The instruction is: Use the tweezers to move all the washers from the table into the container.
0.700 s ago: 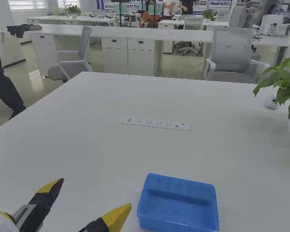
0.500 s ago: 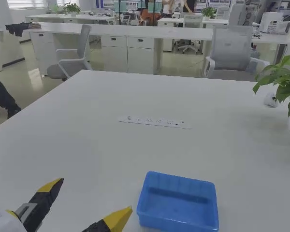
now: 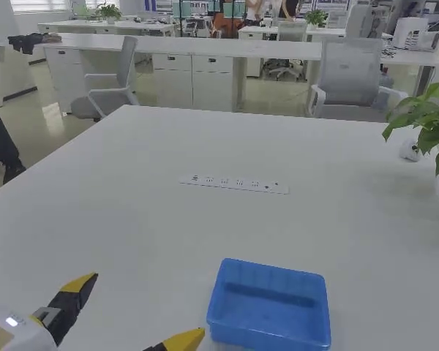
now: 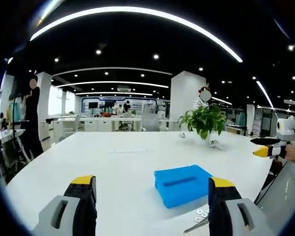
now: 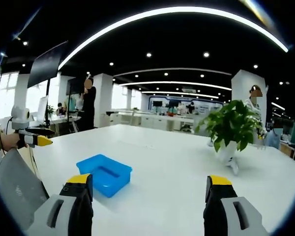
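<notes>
L claw (image 4: 152, 181) spread wide, empty, just left of blue container (image 4: 183, 183). R claw (image 5: 148, 179) also spread, empty, well right of container. Loose washers (image 4: 203, 212) + tweezers (image 4: 196, 226) on worktop (image 4: 128, 167), beside container's near corner.

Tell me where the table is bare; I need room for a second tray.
Bare between the blue container and the power strip, and left of both. Crowded beside the container, where washers and tweezers lie; a plant takes the right edge.
</notes>
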`<state>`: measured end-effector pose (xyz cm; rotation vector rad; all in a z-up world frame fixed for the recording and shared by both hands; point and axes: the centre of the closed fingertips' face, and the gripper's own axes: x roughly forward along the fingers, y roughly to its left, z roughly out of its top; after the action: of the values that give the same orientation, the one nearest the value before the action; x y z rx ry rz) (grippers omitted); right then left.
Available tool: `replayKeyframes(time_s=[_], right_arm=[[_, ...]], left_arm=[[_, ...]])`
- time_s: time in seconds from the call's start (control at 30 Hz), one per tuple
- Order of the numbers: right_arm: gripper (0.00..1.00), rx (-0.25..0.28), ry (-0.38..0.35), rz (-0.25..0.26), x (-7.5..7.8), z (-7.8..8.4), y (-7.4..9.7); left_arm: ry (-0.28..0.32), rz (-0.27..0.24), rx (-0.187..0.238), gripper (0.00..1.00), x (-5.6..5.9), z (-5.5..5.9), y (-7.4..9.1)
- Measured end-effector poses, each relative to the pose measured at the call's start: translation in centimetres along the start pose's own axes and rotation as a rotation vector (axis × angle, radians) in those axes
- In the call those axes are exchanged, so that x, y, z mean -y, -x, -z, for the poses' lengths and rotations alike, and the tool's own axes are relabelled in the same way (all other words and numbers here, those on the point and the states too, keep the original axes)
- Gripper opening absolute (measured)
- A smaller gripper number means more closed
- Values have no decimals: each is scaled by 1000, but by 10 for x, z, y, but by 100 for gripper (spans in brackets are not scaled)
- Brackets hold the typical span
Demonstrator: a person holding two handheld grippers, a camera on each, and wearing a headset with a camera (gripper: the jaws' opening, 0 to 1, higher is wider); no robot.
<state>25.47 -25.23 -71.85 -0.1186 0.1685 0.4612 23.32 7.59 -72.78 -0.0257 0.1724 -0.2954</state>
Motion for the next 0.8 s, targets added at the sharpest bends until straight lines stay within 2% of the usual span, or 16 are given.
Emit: replayKeyframes(time_s=[0.13,0.23,0.33,0.63,0.8], right_arm=[[95,-3,-3,6,1,0,0],[94,-13,-40,6,2,2,0],[95,-13,-47,16,4,3,1],[99,-22,-20,26,5,4,1],[99,-49,-43,32,7,9,1]], left_arm=[[1,2,-8,98,0,1,0],[2,1,-9,99,0,2,0],[0,-1,-10,99,0,2,0],[-6,-2,-14,99,0,2,0],[-9,0,-24,99,1,4,0]])
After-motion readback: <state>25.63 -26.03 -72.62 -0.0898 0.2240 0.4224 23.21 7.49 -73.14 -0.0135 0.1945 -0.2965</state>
